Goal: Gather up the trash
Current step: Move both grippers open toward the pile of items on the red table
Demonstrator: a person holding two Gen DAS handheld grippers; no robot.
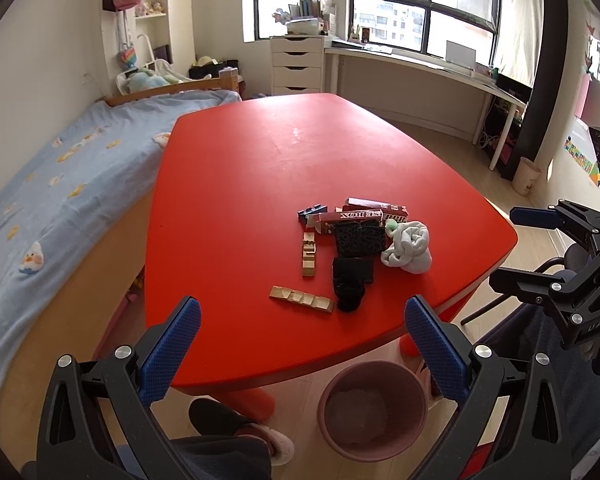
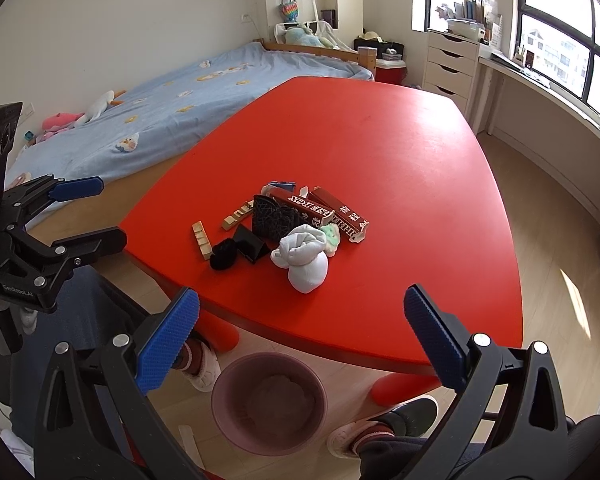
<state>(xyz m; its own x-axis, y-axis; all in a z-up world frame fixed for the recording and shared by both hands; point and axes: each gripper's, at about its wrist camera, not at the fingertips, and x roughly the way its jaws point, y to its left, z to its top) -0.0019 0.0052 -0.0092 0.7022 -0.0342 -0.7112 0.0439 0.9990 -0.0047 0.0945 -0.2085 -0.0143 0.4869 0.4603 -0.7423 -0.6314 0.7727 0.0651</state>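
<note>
A pile of trash lies near the front edge of the red table. It holds a dark red carton, a black mesh pouch, a white cloth bundle, a black fuzzy lump, gold strips and a small blue piece. A pink bin stands on the floor under the table's edge. My left gripper hovers open, short of the pile. My right gripper is open too, with nothing between its fingers.
A bed with a blue cover runs along the table's left side. White drawers and a long desk stand under the window. A person's slippered feet rest beside the bin. A second small bin sits far right.
</note>
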